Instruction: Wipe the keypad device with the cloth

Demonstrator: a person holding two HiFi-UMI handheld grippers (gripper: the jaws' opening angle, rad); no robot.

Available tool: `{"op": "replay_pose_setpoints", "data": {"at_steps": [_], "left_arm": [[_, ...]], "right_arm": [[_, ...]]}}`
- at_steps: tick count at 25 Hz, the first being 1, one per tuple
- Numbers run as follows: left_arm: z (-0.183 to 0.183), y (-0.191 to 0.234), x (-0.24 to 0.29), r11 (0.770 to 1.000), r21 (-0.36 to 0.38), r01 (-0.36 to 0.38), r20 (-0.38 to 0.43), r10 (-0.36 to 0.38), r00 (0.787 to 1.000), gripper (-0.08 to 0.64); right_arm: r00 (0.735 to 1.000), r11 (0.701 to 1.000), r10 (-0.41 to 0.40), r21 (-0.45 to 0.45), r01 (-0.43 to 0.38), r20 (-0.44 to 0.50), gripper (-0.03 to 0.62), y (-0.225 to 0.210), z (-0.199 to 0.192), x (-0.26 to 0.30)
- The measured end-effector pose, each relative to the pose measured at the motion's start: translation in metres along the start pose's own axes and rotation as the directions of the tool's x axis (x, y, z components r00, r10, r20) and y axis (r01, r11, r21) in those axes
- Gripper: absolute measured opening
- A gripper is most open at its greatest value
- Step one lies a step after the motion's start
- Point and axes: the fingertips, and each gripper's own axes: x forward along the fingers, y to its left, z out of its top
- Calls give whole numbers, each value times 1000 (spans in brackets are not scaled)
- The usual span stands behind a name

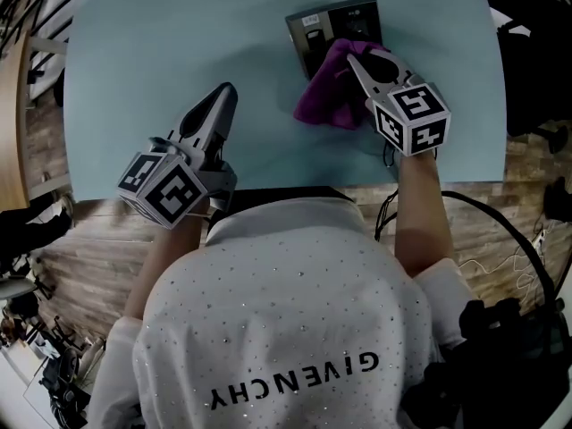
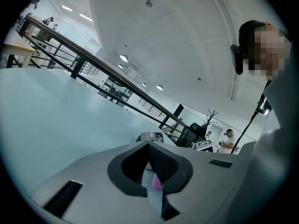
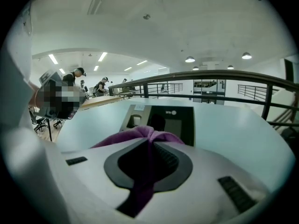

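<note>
Right gripper (image 1: 354, 59) pinches the fluffy purple cloth (image 1: 326, 96) on the dark rectangular keypad device (image 1: 344, 14); unbraced, it might skid. Left gripper (image 1: 227, 89) pressed together, empty, well away.

The only word that can be read is the brand GIVENCHY, in dark capitals on the person's white studded shirt (image 1: 295, 320). It sits at about 6 o'clock in the head view and appears upside down there.

The left marker cube (image 1: 165, 186), at 8 o'clock, and the right marker cube (image 1: 413, 117), at 2 o'clock, bear only black-and-white square code patterns, with no letters or numbers.

The keypad device (image 1: 315, 27), at 12 o'clock on the worktop (image 1: 134, 70), shows small pale marks on its dark face. In the right gripper view a white label (image 3: 139, 108) stands at its upper left corner. The print on both is too small to read.
</note>
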Motion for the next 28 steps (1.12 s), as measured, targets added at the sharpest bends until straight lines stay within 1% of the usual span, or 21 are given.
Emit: {"op": "replay_pose_setpoints", "data": {"at_steps": [6,11,15,19,22,25,26,28], "left_arm": [[3,5,1,1000,4,-3,-5,3,1000,0],[7,8,3,1000,3,-2,-10,2,1000,0],[6,11,8,1000,7,10,-20,-10,1000,0],[4,12,9,1000,2,13,-26,-13,1000,0],[2,11,11,1000,1,19,-30,-19,999,0],[-1,11,12,1000,2,26,-32,-26,999,0],[-2,10,13,1000,1,27,-32,-27,999,0],[-2,9,12,1000,-3,25,-35,-25,999,0]], "right_arm": [[996,995,-83,46,83,-19,29,-32,-14,-13],[994,990,-108,89,110,-19,30,-45,-19,-19],[989,983,-146,109,148,-32,29,-54,-23,-18],[989,976,-148,157,149,-19,30,-57,-25,-20],[989,959,-147,244,141,8,29,-60,-30,-22],[988,926,-149,357,126,39,31,-64,-36,-25],[987,916,-156,379,129,41,29,-66,-38,-26],[984,907,-177,394,150,31,29,-69,-40,-28]]}}
